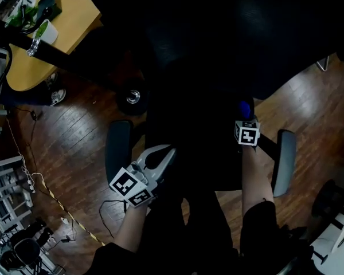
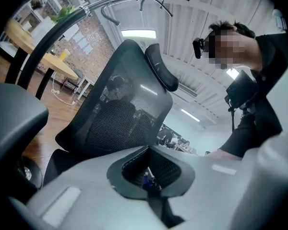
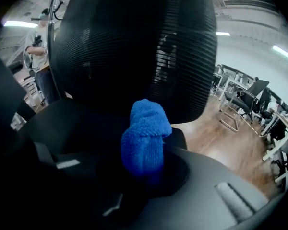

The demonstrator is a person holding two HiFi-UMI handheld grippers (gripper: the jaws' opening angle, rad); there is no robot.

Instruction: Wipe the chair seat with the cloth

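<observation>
The black office chair's seat [image 1: 200, 153] lies dark below me, and its mesh back [image 2: 120, 114] fills both gripper views. My right gripper [image 1: 245, 119] hovers over the seat's right side, shut on a bunched blue cloth [image 1: 245, 107]. In the right gripper view the cloth [image 3: 144, 138] stands up between the dark jaws of that gripper [image 3: 146, 169], in front of the mesh back [image 3: 134, 47]. My left gripper [image 1: 169, 152] hangs at the seat's left edge, pale jaws shut with nothing held. Its tips [image 2: 149, 150] point at the chair back.
Grey armrests [image 1: 117, 148] [image 1: 284, 159] flank the seat. A wooden table [image 1: 63, 22] with clutter stands at the upper left, and cables trail over the wooden floor [image 1: 74, 148]. The person holding the grippers [image 2: 259, 80] shows in the left gripper view.
</observation>
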